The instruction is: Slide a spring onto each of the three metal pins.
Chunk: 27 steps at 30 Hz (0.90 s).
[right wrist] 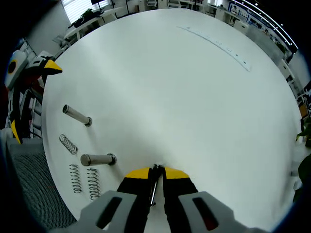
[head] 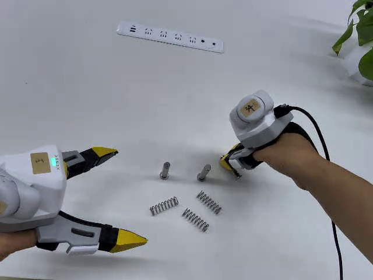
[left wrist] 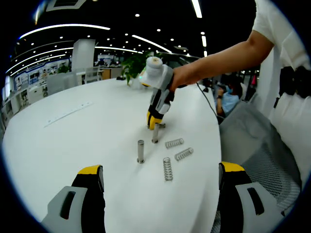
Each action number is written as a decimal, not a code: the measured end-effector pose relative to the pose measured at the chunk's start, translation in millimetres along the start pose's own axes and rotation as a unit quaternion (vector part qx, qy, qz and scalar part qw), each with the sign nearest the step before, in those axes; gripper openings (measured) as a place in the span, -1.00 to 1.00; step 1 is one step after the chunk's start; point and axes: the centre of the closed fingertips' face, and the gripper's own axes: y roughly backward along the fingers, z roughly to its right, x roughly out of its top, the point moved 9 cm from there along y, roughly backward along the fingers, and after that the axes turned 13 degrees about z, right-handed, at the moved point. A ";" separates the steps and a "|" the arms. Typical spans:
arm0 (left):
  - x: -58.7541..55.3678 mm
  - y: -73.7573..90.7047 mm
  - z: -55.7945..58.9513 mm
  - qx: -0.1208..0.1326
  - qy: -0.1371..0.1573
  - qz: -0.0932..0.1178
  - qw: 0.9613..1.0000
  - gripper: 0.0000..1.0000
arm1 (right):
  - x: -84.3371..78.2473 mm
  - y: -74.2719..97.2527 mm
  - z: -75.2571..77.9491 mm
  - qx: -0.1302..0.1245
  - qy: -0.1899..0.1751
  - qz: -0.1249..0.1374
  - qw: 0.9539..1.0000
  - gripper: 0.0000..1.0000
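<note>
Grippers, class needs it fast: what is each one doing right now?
Left gripper: open, holding nothing.
Right gripper: shut on a metal pin.

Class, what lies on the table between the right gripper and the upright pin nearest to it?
Nothing: bare white table separates the right gripper, shut on a third pin, from the nearest upright pin, as the head view shows.

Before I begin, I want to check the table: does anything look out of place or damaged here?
Nothing stands out. Two pins stand upright, three springs lie loose beside them, with no visible damage. The right gripper is shut on a thin metal piece, probably the third pin.
</note>
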 end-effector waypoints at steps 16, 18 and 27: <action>-0.4 2.1 1.9 0.000 0.000 0.000 1.000 1.00 | -0.9 2.6 -4.5 -0.004 0.003 0.001 1.000 -0.82; 0.5 2.0 2.5 0.000 0.000 0.000 1.000 1.00 | -1.2 1.7 -3.3 -0.004 0.004 0.003 1.000 -0.82; 2.2 1.9 5.8 -0.001 0.000 0.001 1.000 1.00 | -1.8 14.8 -9.9 -0.003 0.007 0.016 1.000 -0.82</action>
